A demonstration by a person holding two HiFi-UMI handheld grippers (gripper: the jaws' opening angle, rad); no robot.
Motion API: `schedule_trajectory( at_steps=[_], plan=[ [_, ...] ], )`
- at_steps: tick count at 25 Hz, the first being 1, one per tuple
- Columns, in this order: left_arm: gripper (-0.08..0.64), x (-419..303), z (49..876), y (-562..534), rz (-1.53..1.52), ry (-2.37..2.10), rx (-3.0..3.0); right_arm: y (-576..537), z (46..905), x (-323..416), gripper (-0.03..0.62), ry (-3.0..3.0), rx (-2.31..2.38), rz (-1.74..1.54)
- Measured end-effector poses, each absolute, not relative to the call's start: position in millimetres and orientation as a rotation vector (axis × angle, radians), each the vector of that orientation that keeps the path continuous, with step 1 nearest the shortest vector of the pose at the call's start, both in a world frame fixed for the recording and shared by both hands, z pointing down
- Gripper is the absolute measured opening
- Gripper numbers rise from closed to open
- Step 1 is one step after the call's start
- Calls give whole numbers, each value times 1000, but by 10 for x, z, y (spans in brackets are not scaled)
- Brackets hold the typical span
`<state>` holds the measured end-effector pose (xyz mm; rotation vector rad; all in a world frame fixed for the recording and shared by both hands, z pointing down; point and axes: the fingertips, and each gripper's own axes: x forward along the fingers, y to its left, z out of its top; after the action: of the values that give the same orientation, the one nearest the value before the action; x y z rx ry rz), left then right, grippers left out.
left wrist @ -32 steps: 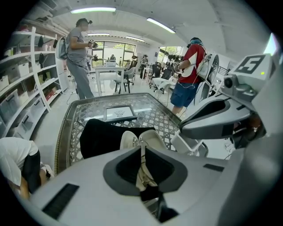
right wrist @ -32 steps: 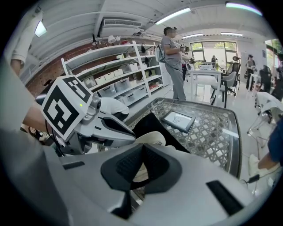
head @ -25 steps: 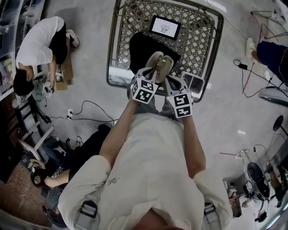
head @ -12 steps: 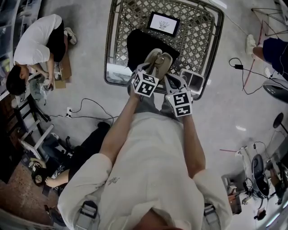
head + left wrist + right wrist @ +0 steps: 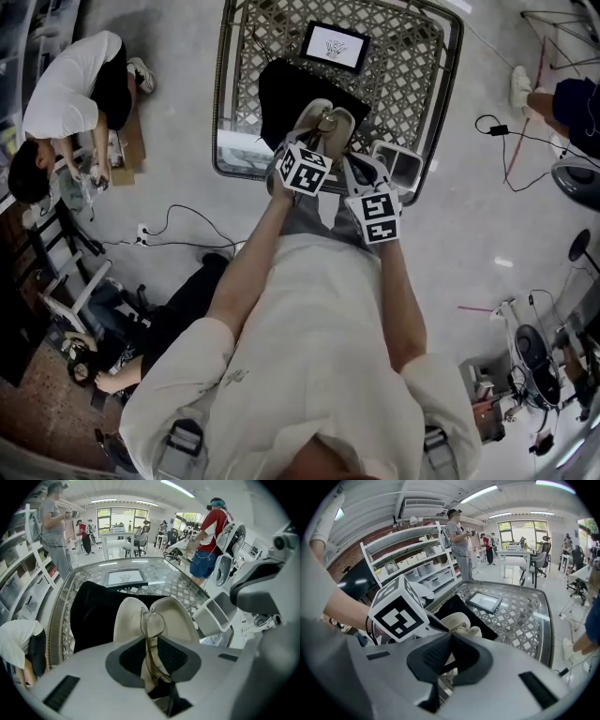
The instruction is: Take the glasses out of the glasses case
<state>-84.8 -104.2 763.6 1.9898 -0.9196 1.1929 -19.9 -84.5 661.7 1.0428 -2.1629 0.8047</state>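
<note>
An open beige glasses case (image 5: 328,127) is held up over the black cloth (image 5: 281,94) on the table. Thin wire-framed glasses (image 5: 149,625) stand upright between its two halves (image 5: 178,618). In the left gripper view the frame runs down between the jaws of my left gripper (image 5: 152,638), which is shut on the glasses. My right gripper (image 5: 452,634) sits just right of the left one, its jaws closed on the near edge of the case (image 5: 461,623). The left gripper's marker cube (image 5: 398,613) fills the space beside it.
The glass table (image 5: 412,56) has a metal lattice under it. A framed tablet (image 5: 335,47) lies at its far side and a white bin (image 5: 401,169) at its near right corner. A person crouches on the floor (image 5: 66,94) at left; cables lie around.
Both grippers and the case have shifted slightly farther over the table. The case halves stay open with the glasses between them.
</note>
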Motion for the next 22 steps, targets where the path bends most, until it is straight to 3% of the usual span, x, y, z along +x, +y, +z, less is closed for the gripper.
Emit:
schedule_trajectory(
  at_steps=[15, 22],
  plan=[
    [86, -951, 7827, -1132, 1246, -965, 1929, -840, 6632, -160, 6, -2163, 1061, 808],
    [28, -872, 7834, -1052, 1268, -902, 1938, -826, 6621, -152, 6, -2146, 1059, 809]
  ],
)
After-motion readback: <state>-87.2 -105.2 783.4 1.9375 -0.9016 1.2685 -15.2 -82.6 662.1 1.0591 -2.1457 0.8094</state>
